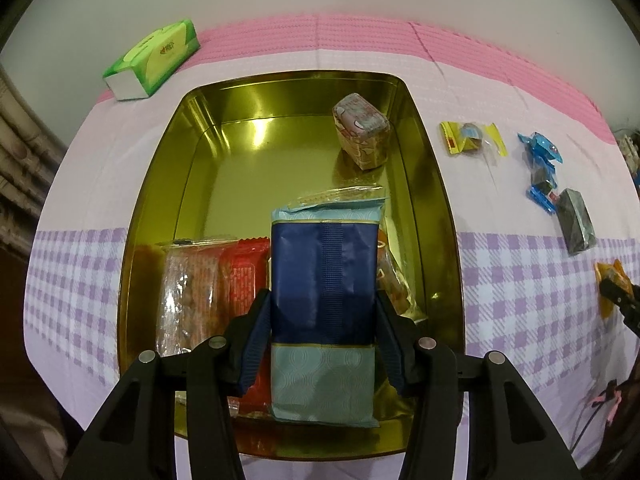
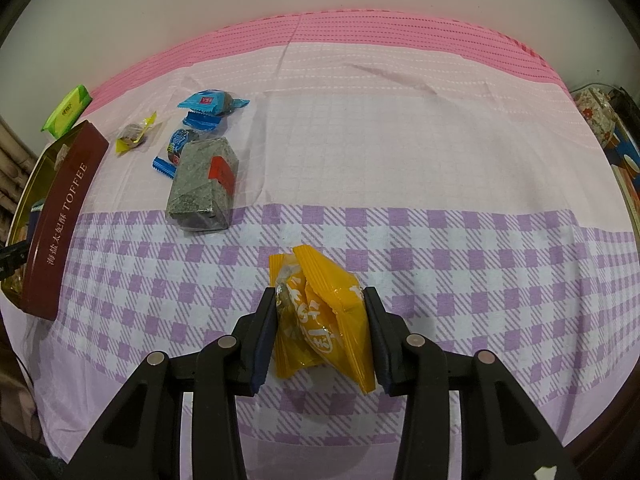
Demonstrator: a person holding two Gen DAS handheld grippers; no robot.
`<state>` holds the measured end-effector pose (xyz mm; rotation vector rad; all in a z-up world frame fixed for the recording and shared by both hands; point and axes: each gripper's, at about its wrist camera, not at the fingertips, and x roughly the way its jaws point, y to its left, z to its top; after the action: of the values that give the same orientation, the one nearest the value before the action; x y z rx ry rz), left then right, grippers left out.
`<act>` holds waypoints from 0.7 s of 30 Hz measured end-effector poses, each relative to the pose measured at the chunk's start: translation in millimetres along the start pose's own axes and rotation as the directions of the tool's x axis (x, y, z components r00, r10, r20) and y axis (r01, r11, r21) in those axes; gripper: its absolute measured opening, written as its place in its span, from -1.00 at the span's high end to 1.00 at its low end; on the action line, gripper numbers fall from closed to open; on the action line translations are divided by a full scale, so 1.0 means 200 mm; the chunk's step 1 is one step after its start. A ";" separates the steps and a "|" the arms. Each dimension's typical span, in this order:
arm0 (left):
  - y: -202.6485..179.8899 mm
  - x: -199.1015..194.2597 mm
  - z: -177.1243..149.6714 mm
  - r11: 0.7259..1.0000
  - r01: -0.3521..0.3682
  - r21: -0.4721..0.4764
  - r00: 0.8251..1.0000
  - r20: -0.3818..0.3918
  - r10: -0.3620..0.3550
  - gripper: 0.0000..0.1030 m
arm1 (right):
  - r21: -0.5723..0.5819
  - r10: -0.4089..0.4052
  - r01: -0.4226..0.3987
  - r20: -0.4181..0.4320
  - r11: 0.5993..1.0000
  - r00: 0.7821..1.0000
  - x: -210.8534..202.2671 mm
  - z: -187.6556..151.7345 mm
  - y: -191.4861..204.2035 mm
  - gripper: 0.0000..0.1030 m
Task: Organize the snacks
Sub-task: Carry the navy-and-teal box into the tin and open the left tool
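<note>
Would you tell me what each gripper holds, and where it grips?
Left gripper: blue packet, by its long sides, over the gold tin. Right gripper: yellow packet, by its sides.

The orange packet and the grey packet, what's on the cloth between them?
Nothing: in the right wrist view only bare checked cloth lies between the orange packet and the grey packet.
</note>
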<state>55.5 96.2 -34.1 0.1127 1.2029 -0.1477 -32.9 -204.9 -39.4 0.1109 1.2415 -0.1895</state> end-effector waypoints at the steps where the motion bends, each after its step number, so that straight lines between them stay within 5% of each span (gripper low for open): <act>1: 0.00 0.00 0.00 1.000 -0.004 0.000 1.000 0.003 0.004 0.01 | 0.002 -0.001 0.001 -0.001 1.000 1.000 0.00 0.00 0.00 0.23; 21: 0.01 -0.21 -0.09 0.996 -0.053 -0.070 0.988 0.143 0.063 -0.02 | -0.021 -0.030 0.030 0.003 0.999 1.000 -0.01 0.00 0.03 0.37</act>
<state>24.8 103.0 -0.9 0.0783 1.0575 -0.0640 -32.6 -199.3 -37.7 0.0742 1.2430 -0.2027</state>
